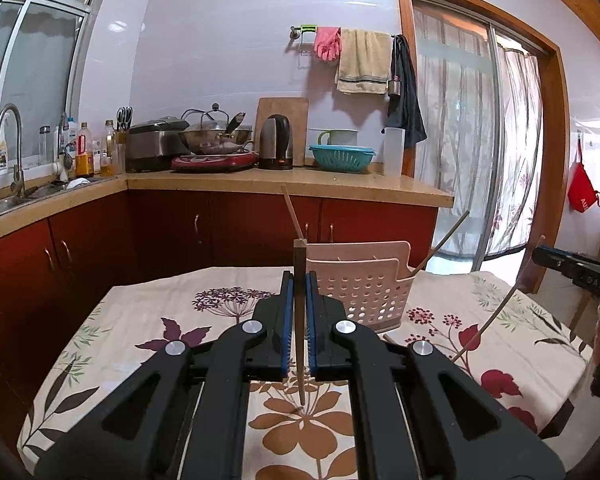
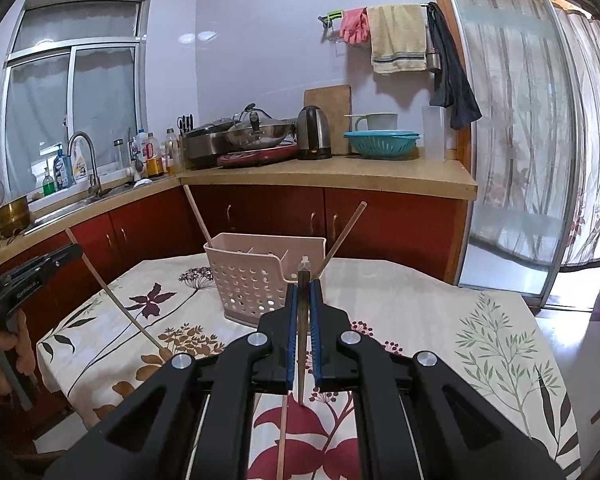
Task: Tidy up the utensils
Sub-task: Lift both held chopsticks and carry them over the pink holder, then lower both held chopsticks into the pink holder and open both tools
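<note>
My left gripper is shut on a dark chopstick that stands upright, its lower tip just above the floral tablecloth. Just beyond it to the right stands a pink perforated utensil basket with two chopsticks leaning out of it. My right gripper is shut on another upright chopstick, with the basket ahead and slightly left. Each gripper shows at the edge of the other's view: the right gripper and the left gripper. A loose chopstick lies on the cloth under the right gripper.
Behind the table runs a red-fronted kitchen counter with a kettle, a wok and a teal colander. A sink is at the left, and a curtained sliding glass door at the right.
</note>
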`<action>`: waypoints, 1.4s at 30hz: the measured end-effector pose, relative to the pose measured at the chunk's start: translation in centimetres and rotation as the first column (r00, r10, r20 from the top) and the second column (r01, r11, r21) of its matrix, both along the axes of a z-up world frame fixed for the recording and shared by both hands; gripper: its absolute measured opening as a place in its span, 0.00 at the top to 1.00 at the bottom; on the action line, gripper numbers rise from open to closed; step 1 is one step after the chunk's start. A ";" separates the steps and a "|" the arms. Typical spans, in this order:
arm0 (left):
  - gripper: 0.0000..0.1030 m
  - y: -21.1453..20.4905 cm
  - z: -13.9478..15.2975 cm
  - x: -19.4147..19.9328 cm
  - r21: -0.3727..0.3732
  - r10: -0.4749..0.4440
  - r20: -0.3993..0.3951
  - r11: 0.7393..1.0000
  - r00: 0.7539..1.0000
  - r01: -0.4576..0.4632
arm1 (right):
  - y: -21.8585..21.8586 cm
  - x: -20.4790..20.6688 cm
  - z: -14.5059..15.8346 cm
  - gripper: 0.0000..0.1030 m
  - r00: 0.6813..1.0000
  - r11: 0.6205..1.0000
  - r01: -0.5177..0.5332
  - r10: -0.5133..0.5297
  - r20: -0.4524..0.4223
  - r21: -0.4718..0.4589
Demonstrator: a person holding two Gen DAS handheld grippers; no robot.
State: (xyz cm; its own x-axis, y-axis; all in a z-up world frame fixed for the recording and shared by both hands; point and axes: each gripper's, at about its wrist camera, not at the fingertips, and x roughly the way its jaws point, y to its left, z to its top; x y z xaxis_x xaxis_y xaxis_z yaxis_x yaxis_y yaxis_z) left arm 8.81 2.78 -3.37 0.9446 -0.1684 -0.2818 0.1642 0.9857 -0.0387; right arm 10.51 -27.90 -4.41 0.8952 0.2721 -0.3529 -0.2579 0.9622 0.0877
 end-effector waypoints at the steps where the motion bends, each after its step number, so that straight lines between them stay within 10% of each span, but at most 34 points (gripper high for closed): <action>1: 0.94 0.0 0.1 0.1 -0.003 -0.002 0.001 1.000 1.000 0.002 | 0.0 0.3 0.1 0.93 1.000 1.000 -0.002 0.002 0.003 0.004; 26: 0.94 -3.2 11.4 8.5 -0.031 -0.061 0.248 0.997 0.967 0.071 | 1.5 9.1 10.3 0.93 0.963 0.995 -0.075 0.056 0.263 0.061; 42: 0.94 -5.6 3.8 17.5 -0.002 -0.058 0.082 0.998 0.995 0.058 | 2.5 16.0 3.4 0.93 0.995 0.995 -0.071 0.065 0.080 0.072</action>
State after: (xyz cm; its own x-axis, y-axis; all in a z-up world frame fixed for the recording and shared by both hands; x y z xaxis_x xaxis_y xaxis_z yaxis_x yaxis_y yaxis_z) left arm 26.32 -2.82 0.40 0.9530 -0.2248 -0.2030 0.2240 0.9742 -0.0268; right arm 26.52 -25.43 -1.05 0.8975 0.3564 -0.2596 -0.3314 0.9337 0.1359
